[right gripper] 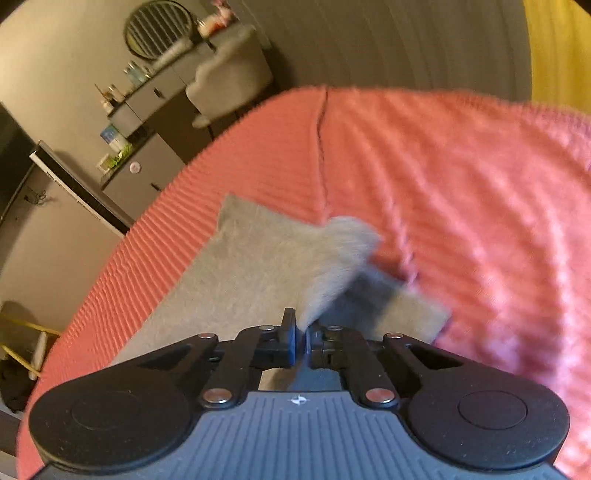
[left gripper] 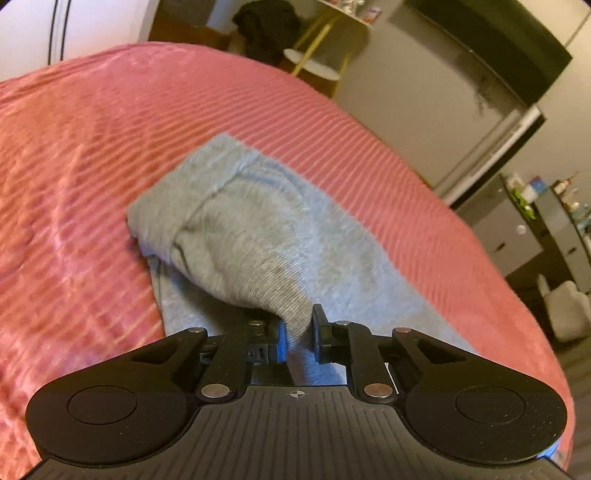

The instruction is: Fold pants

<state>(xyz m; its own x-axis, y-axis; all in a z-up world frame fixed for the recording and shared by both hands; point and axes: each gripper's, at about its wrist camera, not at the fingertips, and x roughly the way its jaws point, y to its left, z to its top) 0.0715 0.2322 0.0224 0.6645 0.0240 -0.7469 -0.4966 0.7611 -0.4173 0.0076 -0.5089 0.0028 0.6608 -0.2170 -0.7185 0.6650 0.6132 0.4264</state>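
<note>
We find the grey pants (left gripper: 236,229) lying on a pink ribbed blanket (left gripper: 92,166), partly folded. The left gripper (left gripper: 300,332) is clamped on a ribbed edge of the pants, the cloth lifted in a hump toward the jaws. The right gripper (right gripper: 301,338) has its jaws nearly together, pinching a raised corner of the pants (right gripper: 258,266); that corner is blurred.

Edges and room: in the left view, open blanket lies left and far of the pants, and the bed's right edge runs close beside them. In the right view, the bed's left edge is near the pants, with wide open blanket (right gripper: 461,184) to the right and far.

We read no writing or labels.

Only the left view shows a side table (left gripper: 314,66); only the right shows a chair (right gripper: 229,77) and a round mirror (right gripper: 159,27)
</note>
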